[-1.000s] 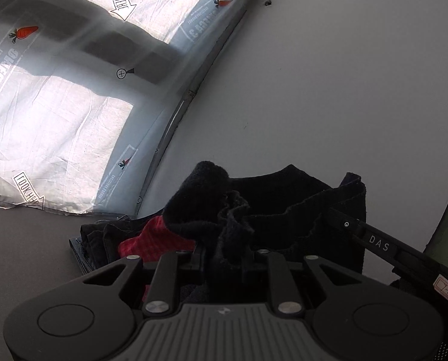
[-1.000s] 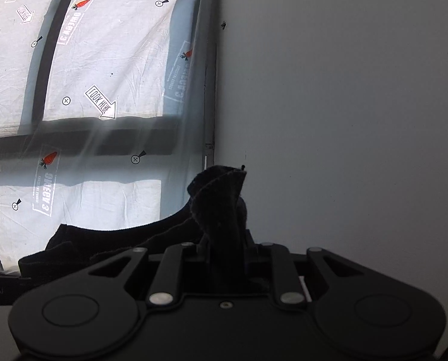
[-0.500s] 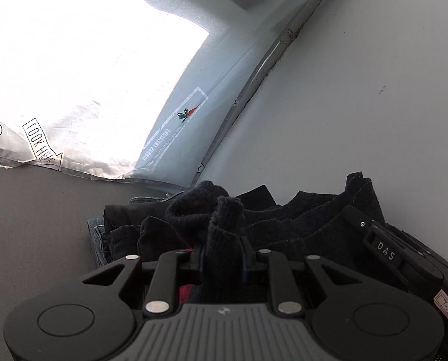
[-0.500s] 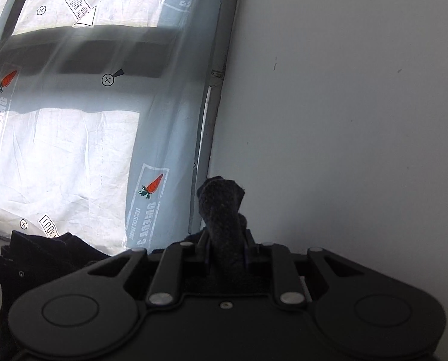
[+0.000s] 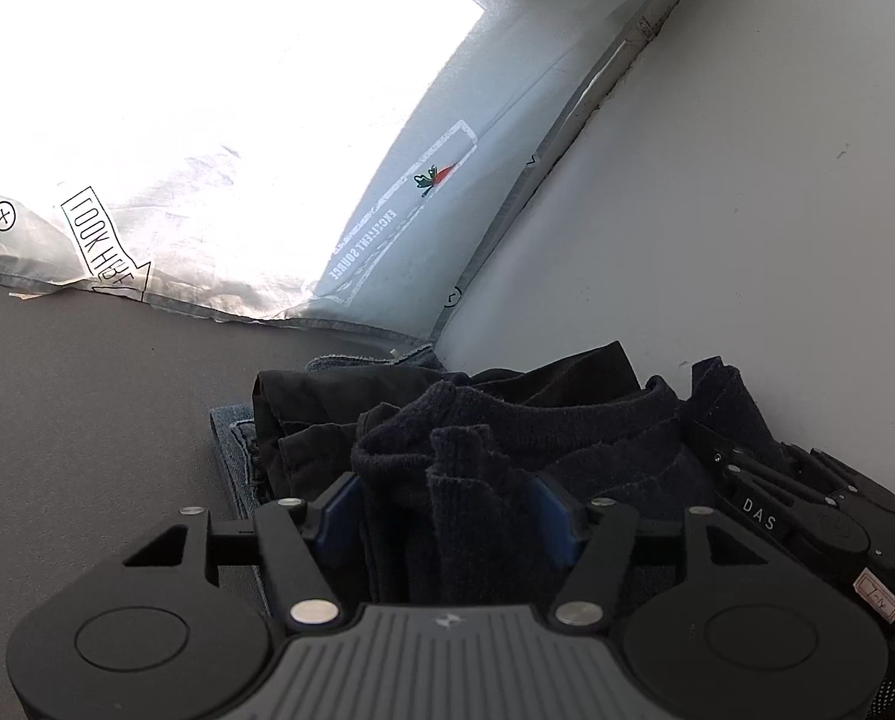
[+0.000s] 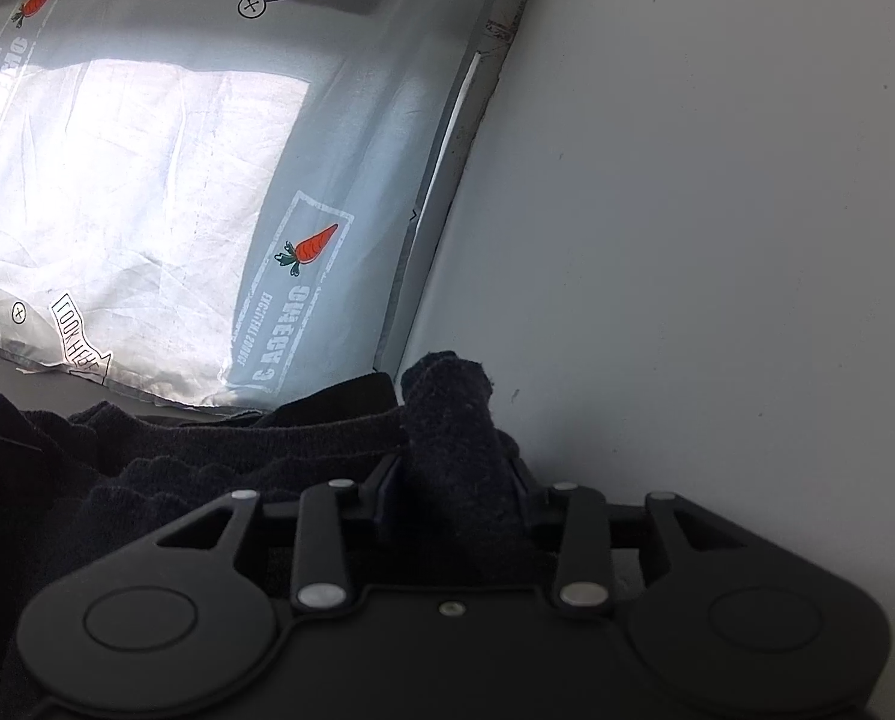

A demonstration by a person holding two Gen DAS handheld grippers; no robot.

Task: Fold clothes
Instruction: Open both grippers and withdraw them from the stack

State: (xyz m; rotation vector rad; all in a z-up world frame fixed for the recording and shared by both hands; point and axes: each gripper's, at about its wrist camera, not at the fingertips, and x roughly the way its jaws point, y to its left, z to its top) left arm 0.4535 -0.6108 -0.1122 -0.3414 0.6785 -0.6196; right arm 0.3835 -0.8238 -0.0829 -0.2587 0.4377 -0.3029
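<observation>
A dark knit garment (image 5: 567, 420) lies on top of a pile of folded clothes against the wall. My left gripper (image 5: 447, 504) has its jaws opening, blue pads spread, with a loose fold of the knit standing between them. My right gripper (image 6: 453, 474) is at the garment's other end (image 6: 237, 450). Its jaws are opening too, and a rolled edge of the knit (image 6: 453, 414) stands up between its fingers. In the left wrist view the right gripper (image 5: 807, 510) shows at the right edge. Under the knit lie a black garment (image 5: 303, 402) and jeans (image 5: 231, 438).
The pile sits on a grey surface (image 5: 87, 390) in the corner by a white wall (image 5: 747, 210). A backlit, translucent sheet printed with carrots and arrows (image 6: 303, 252) hangs behind the pile on the left.
Both grippers came down and forward with the knit garment onto the pile. Their jaws, pinched on the fabric before, now stand apart. The red cloth in the pile is covered.
</observation>
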